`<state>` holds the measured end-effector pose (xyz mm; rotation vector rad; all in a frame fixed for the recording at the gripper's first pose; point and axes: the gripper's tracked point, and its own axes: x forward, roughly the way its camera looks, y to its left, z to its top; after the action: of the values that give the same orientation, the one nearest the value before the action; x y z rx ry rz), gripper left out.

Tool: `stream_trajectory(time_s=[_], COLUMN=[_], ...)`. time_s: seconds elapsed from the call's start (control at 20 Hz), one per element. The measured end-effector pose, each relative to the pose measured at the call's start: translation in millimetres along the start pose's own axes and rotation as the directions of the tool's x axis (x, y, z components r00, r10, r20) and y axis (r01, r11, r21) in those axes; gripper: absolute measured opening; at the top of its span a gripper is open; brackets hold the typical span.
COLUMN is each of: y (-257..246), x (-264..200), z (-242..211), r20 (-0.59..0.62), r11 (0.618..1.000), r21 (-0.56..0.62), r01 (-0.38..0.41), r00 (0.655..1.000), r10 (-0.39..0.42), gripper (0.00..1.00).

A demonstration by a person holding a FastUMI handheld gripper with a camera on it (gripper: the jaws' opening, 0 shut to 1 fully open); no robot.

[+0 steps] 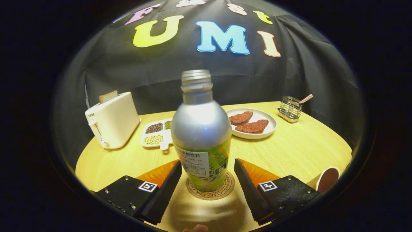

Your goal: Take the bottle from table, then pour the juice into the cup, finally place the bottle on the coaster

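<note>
A silver bottle (201,129) with a green label and no cap stands upright on a round cork coaster (210,190) on the wooden table. My gripper (206,180) is open, one finger on each side of the bottle's base, with a small gap between each finger and the bottle. A paper cup (327,179) with dark liquid in it sits on the table to the right, beyond the right finger.
A cream toaster (112,120) with a slice of bread stands at the back left. Beside it lies a divided tray (156,133) of beans. A white plate (271,129) with two brown patties and a wire holder (290,109) are behind the bottle to the right.
</note>
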<state>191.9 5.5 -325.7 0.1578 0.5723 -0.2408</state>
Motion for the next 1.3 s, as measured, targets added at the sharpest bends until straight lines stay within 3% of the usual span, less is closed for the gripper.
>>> stream_trajectory(time_s=[0.4,0.95,1.3], y=[-3.6,-33.8,-34.6], x=[-85.3,-195.6,-241.0], z=[53.5,127.6,143.6], r20=[0.114,0.286,0.348], r11=[0.990,0.979,0.975], r21=[-0.036,-0.058,-0.110], r01=[-0.134,-0.198,-0.193], r00=[0.984,0.936,0.911], r10=[0.137,0.206,0.219], gripper=[0.99,0.98,0.98])
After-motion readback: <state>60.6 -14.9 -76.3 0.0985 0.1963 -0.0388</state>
